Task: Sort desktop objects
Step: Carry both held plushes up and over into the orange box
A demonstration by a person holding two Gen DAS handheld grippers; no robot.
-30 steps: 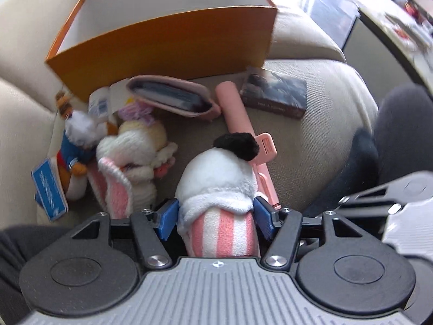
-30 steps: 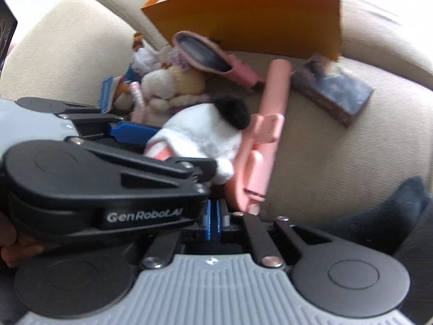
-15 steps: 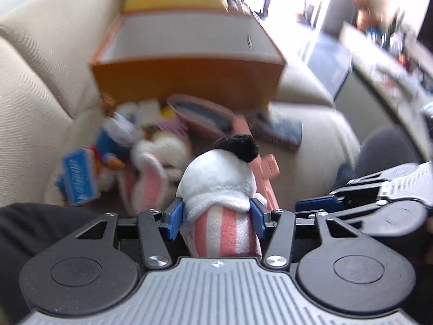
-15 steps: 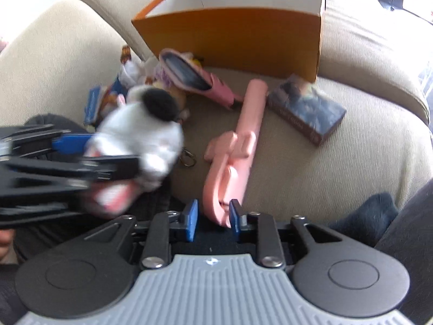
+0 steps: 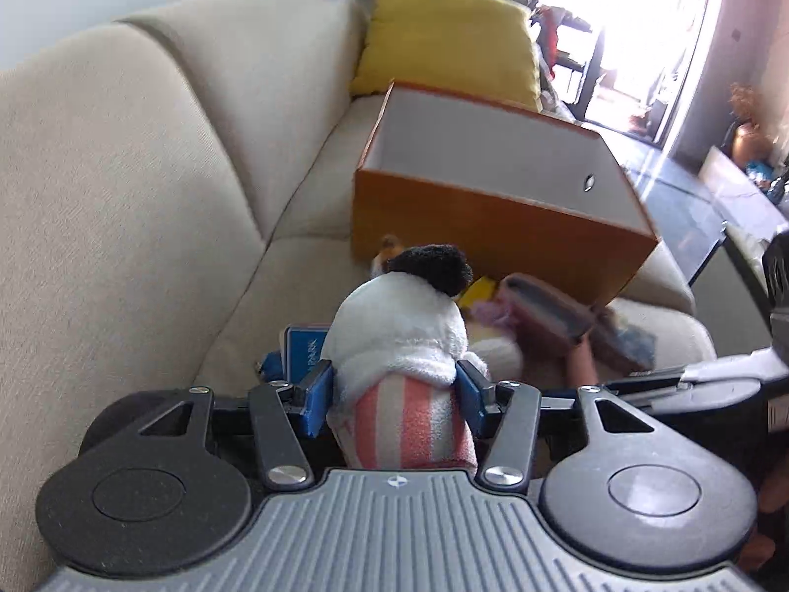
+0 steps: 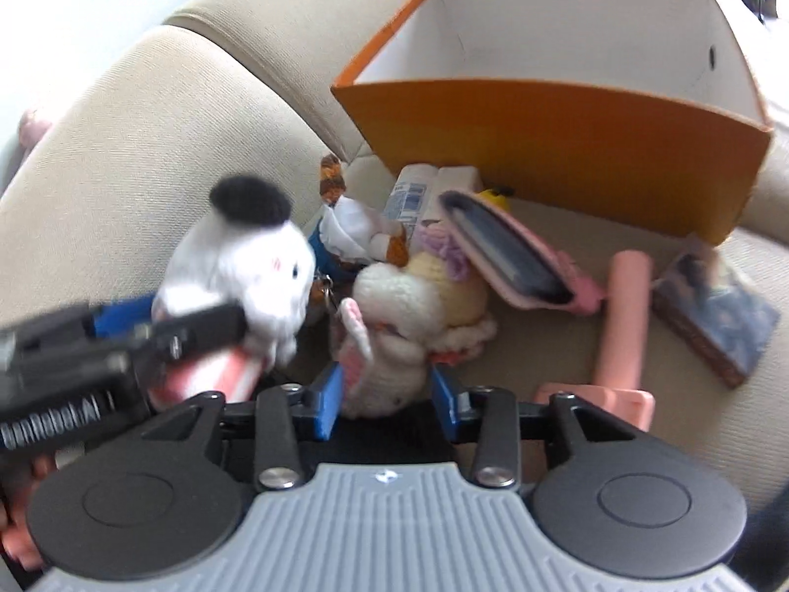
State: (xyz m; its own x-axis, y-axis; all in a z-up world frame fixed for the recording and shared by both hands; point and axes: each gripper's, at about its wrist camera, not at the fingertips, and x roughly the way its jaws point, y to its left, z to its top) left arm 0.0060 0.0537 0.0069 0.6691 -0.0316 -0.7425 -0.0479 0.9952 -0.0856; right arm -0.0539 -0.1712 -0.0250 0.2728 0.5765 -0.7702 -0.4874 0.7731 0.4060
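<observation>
Plush toy held: white plush with a black cap and pink-striped body point(image 5: 402, 345) sits upright between the blue pads of the left gripper point(image 5: 394, 397), lifted clear of the sofa cushion point(image 5: 148, 187).
Left gripper: pads press on the plush's striped body on both sides while the jaws ease slightly wider; seen blurred at the left edge of the right wrist view point(image 6: 162, 340).
Ahead of the left gripper: orange box point(image 5: 498, 187) with a white inside stands open-topped on the seat; a yellow pillow point(image 5: 448, 44) leans behind it.
Between gripper and box: a pink pouch point(image 5: 542, 311), a blue tag point(image 5: 303, 350) and other small items, partly hidden by the plush.
Right gripper: jaws point(image 6: 387, 397) opening to a medium gap, with the lower end of a cream knitted bunny point(image 6: 409, 315) between the pads; contact cannot be told.
Beyond the right gripper: a duck doll point(image 6: 345, 227), a white tube point(image 6: 409, 190) and the pink pouch point(image 6: 513, 251) crowd the box's near wall point(image 6: 567, 143).
Right of the right gripper: a pink selfie stick point(image 6: 621, 325) and a dark small box point(image 6: 715, 315) lie on the cushion.
</observation>
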